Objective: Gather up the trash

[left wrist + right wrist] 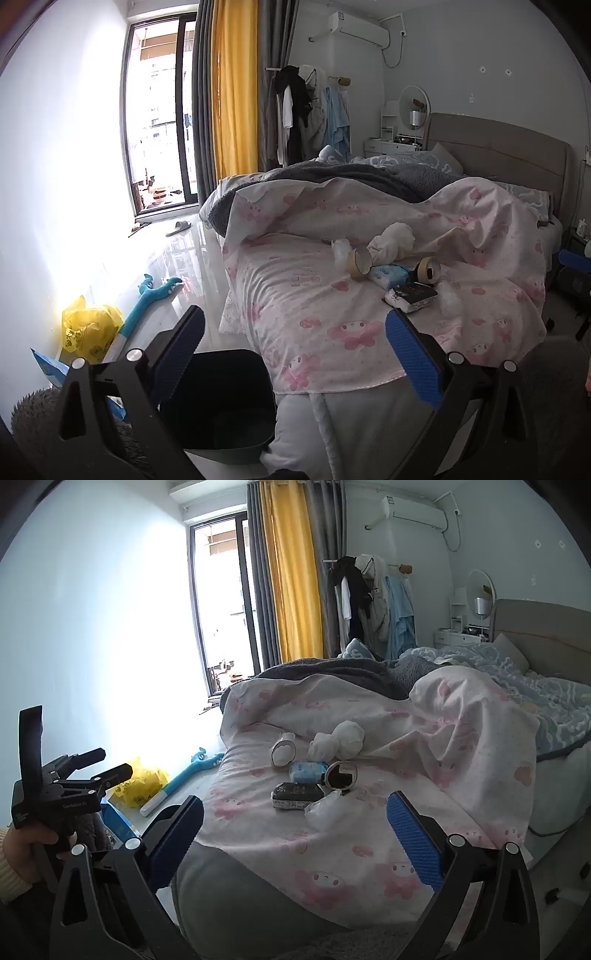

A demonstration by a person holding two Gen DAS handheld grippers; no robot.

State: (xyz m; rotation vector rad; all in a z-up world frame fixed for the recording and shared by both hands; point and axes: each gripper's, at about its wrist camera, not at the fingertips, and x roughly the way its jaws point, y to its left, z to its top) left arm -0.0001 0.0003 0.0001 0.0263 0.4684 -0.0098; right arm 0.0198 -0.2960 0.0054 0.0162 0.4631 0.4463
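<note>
Bedspread [332,849] holds a tape roll [283,755] lying sideways, opening facing camera.

Dark bin [221,402] half behind the left claw [293,354], its bottom cut off.

Bed [332,867]: tape rolls [283,754], tissue packs [307,770], wrappers [321,806]

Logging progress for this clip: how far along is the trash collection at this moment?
Done: nothing visibly; the dark plastic bin beside the bed looks empty. In hand: nothing; the left claw and right claw are both open and empty. Left: the whole pile on the pink patterned bedsheet, including two cardboard tape rolls, crumpled white tissue, a blue wipes packet, a dark wrapper and clear plastic.
</note>
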